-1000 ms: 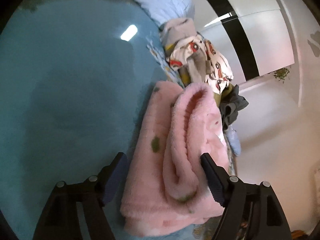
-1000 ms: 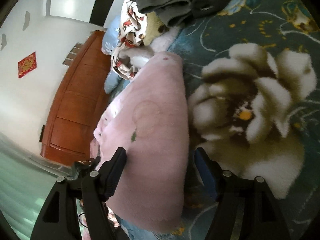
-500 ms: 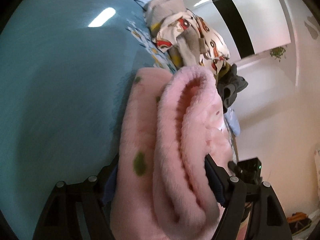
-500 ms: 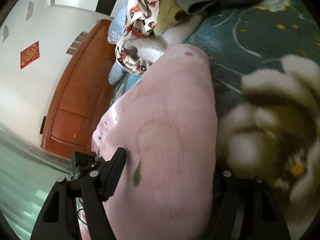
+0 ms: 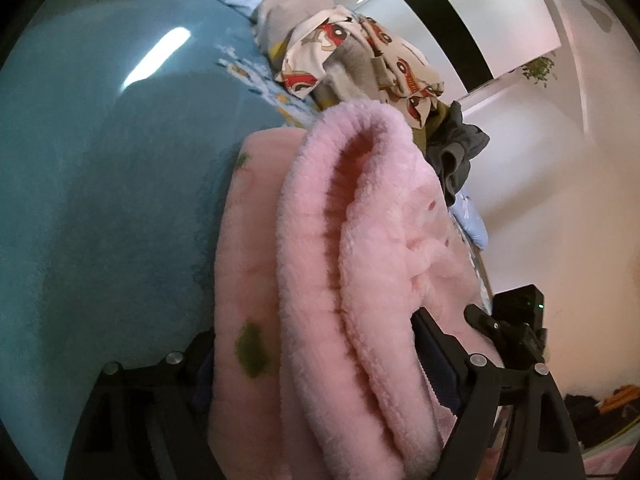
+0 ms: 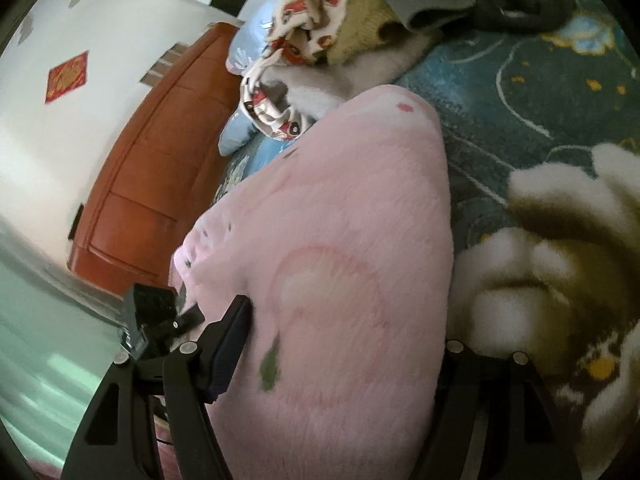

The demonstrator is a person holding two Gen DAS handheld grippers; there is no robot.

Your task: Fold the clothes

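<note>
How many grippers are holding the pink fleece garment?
2. The left gripper straddles one end of the folded pink fleece garment; the right gripper straddles the other end. How tightly either one pinches the fleece is hidden.

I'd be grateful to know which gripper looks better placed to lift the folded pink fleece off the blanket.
Probably the left gripper: its fingers straddle the layered open edges of the pink fleece, so closing would pin every layer. The right gripper straddles only the smooth rounded side.
</note>
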